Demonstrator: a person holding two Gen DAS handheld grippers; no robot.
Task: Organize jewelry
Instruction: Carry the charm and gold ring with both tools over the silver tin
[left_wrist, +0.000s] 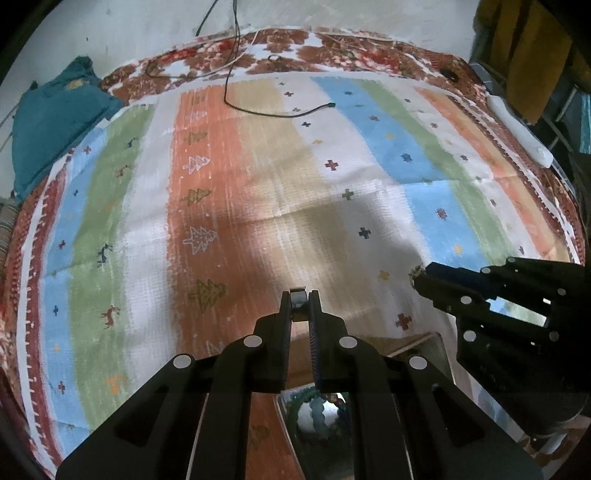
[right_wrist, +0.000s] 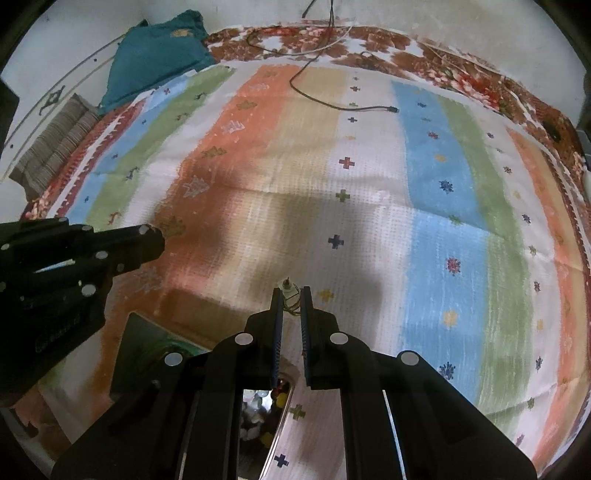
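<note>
Trinket (left_wrist: 297, 305) between left gripper (left_wrist: 298, 295) jaws

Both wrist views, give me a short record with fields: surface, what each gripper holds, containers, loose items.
Surface: striped woven cloth with cross and tree motifs
Left gripper: shut on a small dark ring-like piece
Right gripper: shut on a small pale earring-like piece with thin wire
Containers: glossy tray of beaded jewelry below the left gripper; details unclear
Loose items: thin black cable, folded teal cloth at the far left edge
</note>
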